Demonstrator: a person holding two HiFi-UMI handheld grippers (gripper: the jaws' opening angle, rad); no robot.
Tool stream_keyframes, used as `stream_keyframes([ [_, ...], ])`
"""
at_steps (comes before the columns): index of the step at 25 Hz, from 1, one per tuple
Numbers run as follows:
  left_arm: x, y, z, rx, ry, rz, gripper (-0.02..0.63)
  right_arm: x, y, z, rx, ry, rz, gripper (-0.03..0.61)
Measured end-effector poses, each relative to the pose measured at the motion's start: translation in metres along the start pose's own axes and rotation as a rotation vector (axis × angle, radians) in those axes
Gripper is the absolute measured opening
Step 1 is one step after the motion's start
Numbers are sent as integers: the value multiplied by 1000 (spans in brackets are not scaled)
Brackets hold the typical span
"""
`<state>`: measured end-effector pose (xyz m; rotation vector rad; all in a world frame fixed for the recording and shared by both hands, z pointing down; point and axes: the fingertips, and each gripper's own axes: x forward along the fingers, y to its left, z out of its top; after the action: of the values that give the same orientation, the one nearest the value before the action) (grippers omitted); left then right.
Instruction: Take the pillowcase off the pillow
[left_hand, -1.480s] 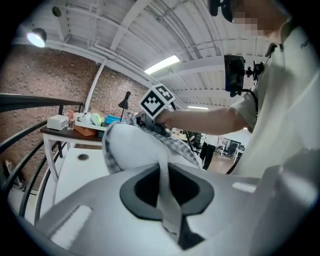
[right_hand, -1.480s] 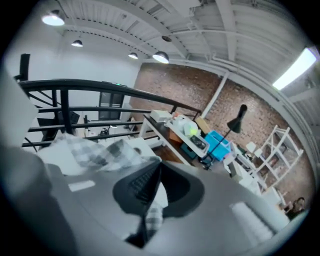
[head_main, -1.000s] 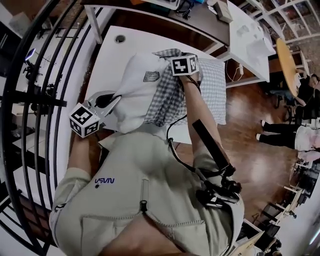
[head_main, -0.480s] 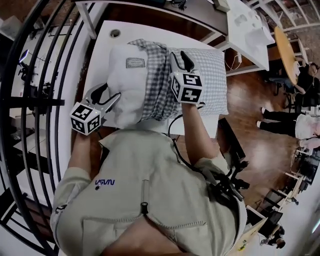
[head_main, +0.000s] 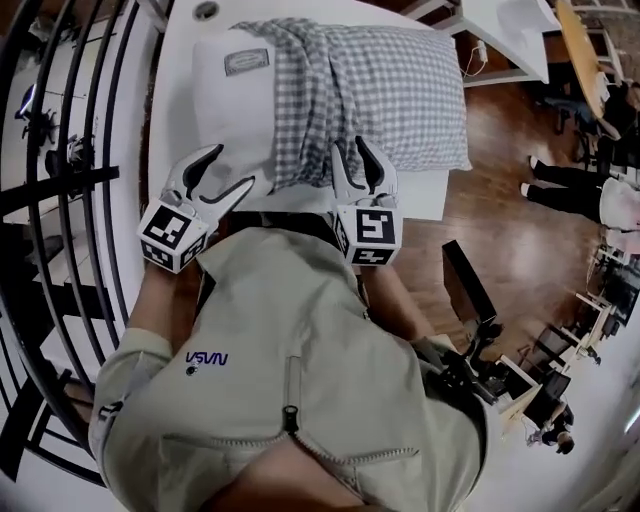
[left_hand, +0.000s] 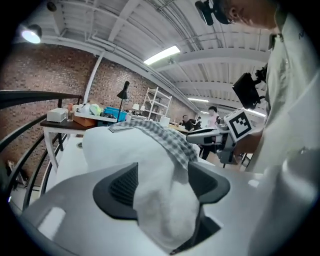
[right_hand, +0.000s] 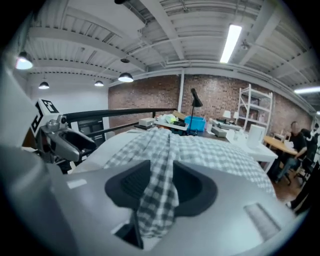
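A white pillow (head_main: 235, 110) lies on the white table (head_main: 175, 130), its right part still under the bunched grey checked pillowcase (head_main: 390, 90). My left gripper (head_main: 222, 172) is at the pillow's near left corner. Its jaws have just been opening and stand wide, with the white corner (left_hand: 150, 200) lying loose between them. My right gripper (head_main: 358, 160) sits at the pillowcase's near edge. Its jaws have just been opening too, and a fold of checked cloth (right_hand: 159, 195) hangs between the spread pads. Each gripper view shows the other gripper off to the side.
A black railing (head_main: 70, 180) runs along the left of the table. Wooden floor (head_main: 500, 230) lies to the right, with another white table (head_main: 500, 30) beyond. A black device (head_main: 470, 330) hangs at the person's waist. People sit far right.
The pillow and pillowcase, held up before, now lie flat on the table. My right gripper has drawn back from the far end to the near edge. Both jaws have opened.
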<state>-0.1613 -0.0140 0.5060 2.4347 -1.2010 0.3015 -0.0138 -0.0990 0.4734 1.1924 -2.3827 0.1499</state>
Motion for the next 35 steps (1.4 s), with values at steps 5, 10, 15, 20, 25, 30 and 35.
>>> stream_keyframes([
  [5,6,-42,-32,26,121,64,335,-24,30,-28,3,10,138,143],
  [10,-2,-55,-63,74,218,204,345,-42,64,-69,-36,75,280,149],
  [15,12,-34,-87,141,297,324,213,-11,82,-105,-133,165,281,160],
  [20,22,-18,-76,237,291,374,40,5,60,-103,-178,191,168,29],
  [25,4,-4,-18,310,149,414,29,-18,37,-69,-163,107,31,18],
  [30,-13,13,14,316,58,433,25,-33,-10,-58,-157,90,-124,12],
  [35,-58,76,9,153,25,613,17,-66,-131,-103,-6,204,-429,3],
])
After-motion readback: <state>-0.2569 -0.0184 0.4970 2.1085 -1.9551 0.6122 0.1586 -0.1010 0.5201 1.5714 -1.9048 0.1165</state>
